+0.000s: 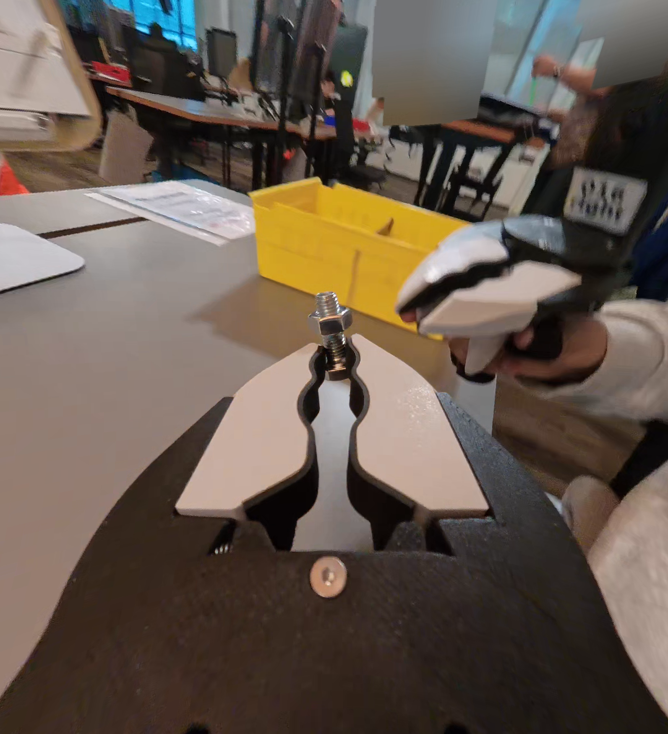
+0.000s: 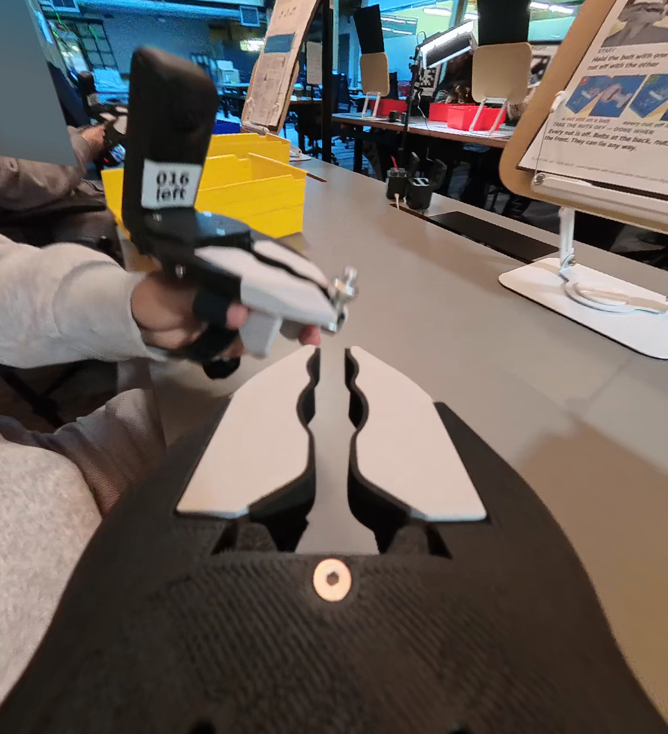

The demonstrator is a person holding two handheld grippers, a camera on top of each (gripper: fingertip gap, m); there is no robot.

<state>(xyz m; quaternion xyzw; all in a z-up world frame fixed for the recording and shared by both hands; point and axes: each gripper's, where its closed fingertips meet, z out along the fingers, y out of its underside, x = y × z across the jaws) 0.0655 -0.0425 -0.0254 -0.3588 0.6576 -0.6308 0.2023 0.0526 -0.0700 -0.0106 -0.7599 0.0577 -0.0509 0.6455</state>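
My left gripper (image 1: 334,351) is shut on the lower end of a silver bolt (image 1: 335,359) and holds it upright above the grey table (image 1: 126,337). A hex nut (image 1: 329,319) sits on the bolt's thread above the fingertips. The right wrist view shows the same gripper (image 2: 338,308) and bolt (image 2: 344,286) from the side. My right gripper (image 2: 331,351) is open by a narrow gap and empty, a short way from the bolt. It also shows in the left wrist view (image 1: 414,317), to the right of the bolt.
A yellow divided bin (image 1: 316,246) stands on the table behind the bolt and also shows in the right wrist view (image 2: 253,190). A white stand with an instruction board (image 2: 602,302) is at the right. A plastic-sleeved sheet (image 1: 177,210) lies at the back. Tip to tip, the grippers are about 4 cm apart.
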